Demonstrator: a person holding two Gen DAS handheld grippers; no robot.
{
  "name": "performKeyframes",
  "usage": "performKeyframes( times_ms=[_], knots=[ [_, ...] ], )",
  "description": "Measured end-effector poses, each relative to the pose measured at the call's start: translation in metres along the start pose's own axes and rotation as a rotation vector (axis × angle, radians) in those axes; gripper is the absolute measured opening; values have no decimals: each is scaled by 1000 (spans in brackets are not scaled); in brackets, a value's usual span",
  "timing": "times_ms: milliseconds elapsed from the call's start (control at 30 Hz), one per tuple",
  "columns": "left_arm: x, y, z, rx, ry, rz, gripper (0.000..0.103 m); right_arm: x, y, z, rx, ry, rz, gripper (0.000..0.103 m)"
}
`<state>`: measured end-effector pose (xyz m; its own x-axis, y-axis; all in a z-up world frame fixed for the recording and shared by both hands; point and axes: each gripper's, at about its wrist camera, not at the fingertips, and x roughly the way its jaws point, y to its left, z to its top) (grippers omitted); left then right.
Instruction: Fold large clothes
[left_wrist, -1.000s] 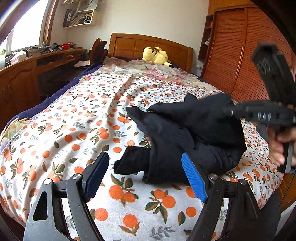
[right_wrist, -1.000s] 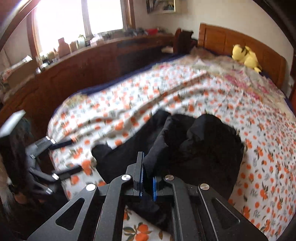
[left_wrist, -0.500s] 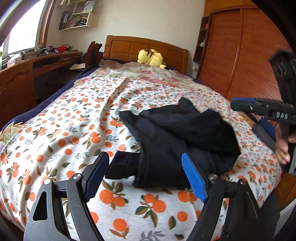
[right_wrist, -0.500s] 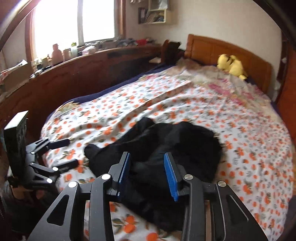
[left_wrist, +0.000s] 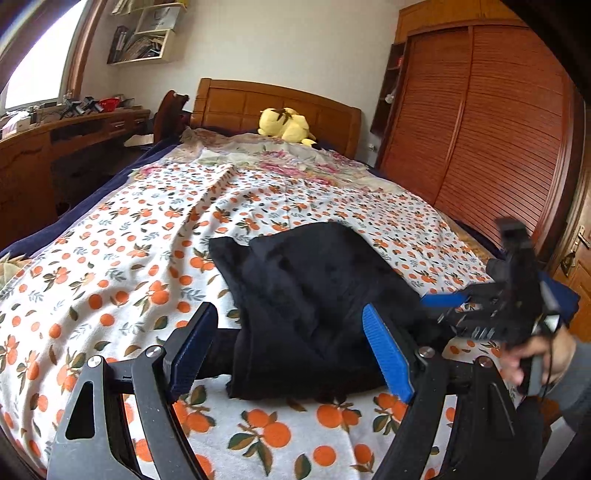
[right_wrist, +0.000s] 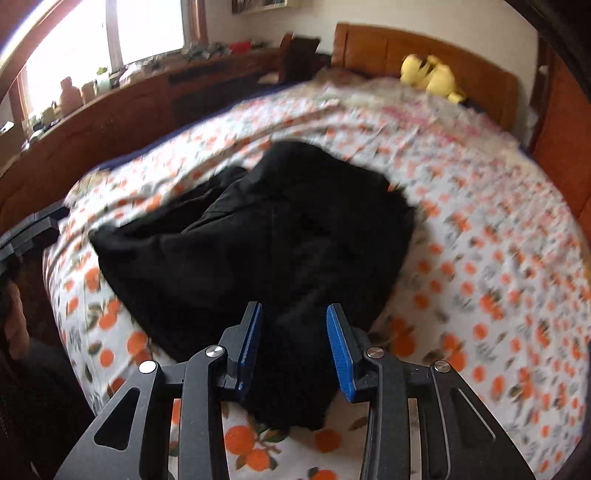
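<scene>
You are holding both tongs, left (left_wrist: 286, 343) and right (right_wrist: 293, 349), released over the crumpled black fabric garment (left_wrist: 317, 302). Pinching one layer near its front edge risks dragging the bundle crooked.

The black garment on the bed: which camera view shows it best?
The left wrist view shows the black garment best: it is sharp, so folds and edges read clearly, though the left tongs cover its near edge. The right wrist view shows more of its outline, but with motion blur.

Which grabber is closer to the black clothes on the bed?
Right, though it's close. The right gripper has its open jaws over the near edge of the black garment. The left gripper hovers open just short of it.
</scene>
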<state>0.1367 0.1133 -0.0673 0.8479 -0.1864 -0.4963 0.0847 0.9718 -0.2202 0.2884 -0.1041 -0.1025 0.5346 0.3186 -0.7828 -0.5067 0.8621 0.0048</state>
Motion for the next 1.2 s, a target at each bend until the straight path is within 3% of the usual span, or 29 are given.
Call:
performKeyframes(
  times_ms=[167,333,400,567,800,833,867,933,1000,1133,1200],
  knots=[
    [7,-12,-2,28,14,-16,81,10,1,-8,39,-55,7,38],
    [18,-19,-6,35,45,-39,81,-6,-8,-21,60,-88,26,38],
    [21,-22,-8,31,58,-60,73,-22,-13,-33,63,-101,19,38],
    [36,-33,-12,46,103,-66,63,-45,-8,-47,9,-142,-49,38],
    [57,-43,-19,64,183,-45,62,-65,4,-64,-53,-164,-115,38],
    [58,-43,-19,64,190,-50,58,-66,6,-67,-58,-164,-121,38],
    [60,-44,-20,69,199,-56,45,-66,7,-68,-62,-162,-123,38],
    [64,-49,-23,101,220,-32,34,-66,7,-70,-64,-159,-132,38],
    [64,-53,-26,138,237,-35,16,-66,6,-71,-62,-149,-129,38],
    [54,-58,-25,170,203,-43,11,-66,2,-69,-44,-145,-120,38],
    [40,-56,-20,163,144,-36,9,-68,0,-65,-31,-145,-113,38]
  ],
)
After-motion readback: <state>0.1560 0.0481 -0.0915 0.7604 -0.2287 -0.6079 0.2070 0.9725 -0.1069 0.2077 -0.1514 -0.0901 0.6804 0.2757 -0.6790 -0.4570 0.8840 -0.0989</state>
